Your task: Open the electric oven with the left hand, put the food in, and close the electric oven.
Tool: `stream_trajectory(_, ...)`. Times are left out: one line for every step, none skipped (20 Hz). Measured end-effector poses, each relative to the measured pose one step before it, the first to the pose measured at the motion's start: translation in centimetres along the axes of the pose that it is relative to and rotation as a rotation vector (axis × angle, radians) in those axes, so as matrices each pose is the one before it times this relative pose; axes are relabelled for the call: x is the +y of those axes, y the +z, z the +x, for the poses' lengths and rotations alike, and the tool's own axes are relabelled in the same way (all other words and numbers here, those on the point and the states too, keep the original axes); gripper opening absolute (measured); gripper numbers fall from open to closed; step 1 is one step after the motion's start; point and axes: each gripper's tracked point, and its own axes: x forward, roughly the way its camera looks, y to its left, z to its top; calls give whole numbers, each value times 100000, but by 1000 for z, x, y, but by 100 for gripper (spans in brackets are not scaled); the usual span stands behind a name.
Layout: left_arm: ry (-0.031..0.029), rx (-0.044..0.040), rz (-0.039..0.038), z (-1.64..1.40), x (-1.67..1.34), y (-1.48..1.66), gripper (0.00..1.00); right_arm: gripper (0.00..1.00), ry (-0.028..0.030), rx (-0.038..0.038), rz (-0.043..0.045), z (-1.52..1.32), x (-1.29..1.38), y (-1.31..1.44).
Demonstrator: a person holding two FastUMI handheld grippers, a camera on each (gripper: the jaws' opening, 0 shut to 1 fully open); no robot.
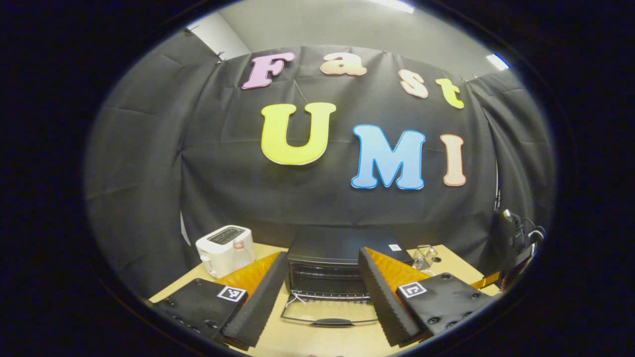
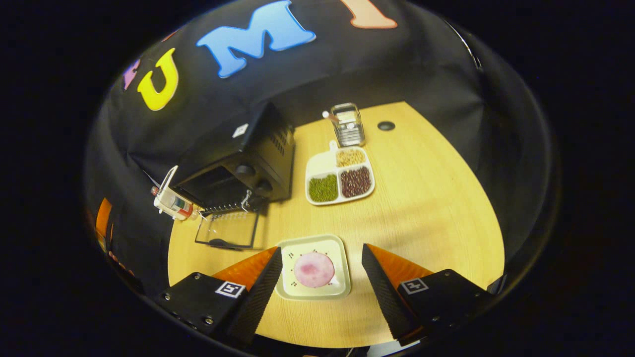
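The electric oven [image 1: 330, 260] sits at the lower centre of the left gripper view with its glass door [image 1: 330, 310] already folded down flat onto the table [image 1: 317, 339], handle nearest me. My left gripper [image 1: 322, 292] hangs in front of that opening with its fingers spread wide, gripping nothing.

In the right gripper view, my right gripper [image 2: 320, 275] is poised over the square plate [image 2: 315, 270] at the lower centre of the frame. Its fingers are also spread wide, one on each side of the plate and not yet touching it. The food [image 2: 314, 269], a round pink slice, lies in the middle of the plate. The oven stands at the centre left of this view, well apart from the plate.

The step in hand, as I judge it, is to pick up the plate.

1. Lower the right fingers until they bracket the plate rim, not the food.
2. Close squarely on opposite edges; a skewed grip may tilt the plate and slide the slice off.
3. Lift level and carry toward the centre left of the frame, clearing the lowered door.
4. Keep the left gripper out of the entry path.

A divided tray [image 2: 339, 176] of beans lies near the route; pass in front of it.
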Motion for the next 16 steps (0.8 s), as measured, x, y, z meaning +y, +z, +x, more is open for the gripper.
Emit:
stream_trajectory(519, -13, 6, -722, 584, 34, 95, 98, -326, 4400, 2058, 1032, -458, -595)
stream_trajectory(854, -14, -22, -267, 464, -165, 96, 98, 566, 4153, 1610, 803, -366, -559)
stream_trajectory(1027, 202, -138, -325, 612, 22, 96, 98, -438, 4039, 1277, 702, -415, -470)
stream_trajectory(843, 236, -496, -193, 431, -184, 96, 98, -343, 3243, 584, 538, -404, -169)
stream_trajectory(700, 437, -542, -173, 469, -115, 96, 98, -543, 3102, 466, 941, -215, -291)
stream_trajectory(697, 343, -326, -99, 431, -129, 100, 98, -564, 2647, 118, 540, -335, -112)
stream_trajectory(693, 193, -140, -86, 406, -91, 96, 98, -565, 2585, 180, 717, -260, -79)
stream_trajectory(553, 288, -54, -83, 312, -223, 96, 98, -315, 2103, 166, 652, -231, 68)
stream_trajectory(545, 407, 32, -189, 327, -105, 96, 93, -1672, 2063, -116, 675, -244, -92)
stream_trajectory(731, 319, 18, -14, 290, -106, 96, 88, -2240, 1592, -989, 482, -442, 115)
stream_trajectory(608, 186, -125, -122, 310, -67, 96, 87, -2676, 1257, -1606, 455, -394, 4)
stream_trajectory(371, 392, -319, -31, 231, -230, 96, 87, -3085, 1221, -2575, 389, -356, -12)
stream_trajectory(459, 606, -325, -96, 246, -312, 96, 87, -2388, 439, -2330, 506, -42, -6)
stream_trajectory(394, 513, -366, -84, 350, -219, 96, 87, -175, 1094, -2221, 194, 176, -36)
stream_trajectory(369, 387, -429, 153, 90, -162, 97, 81, -1906, 1441, -1706, 373, 110, -291)
stream_trajectory(143, 293, -513, 44, 145, -100, 98, 81, -2803, 857, -2403, 245, -141, 20)
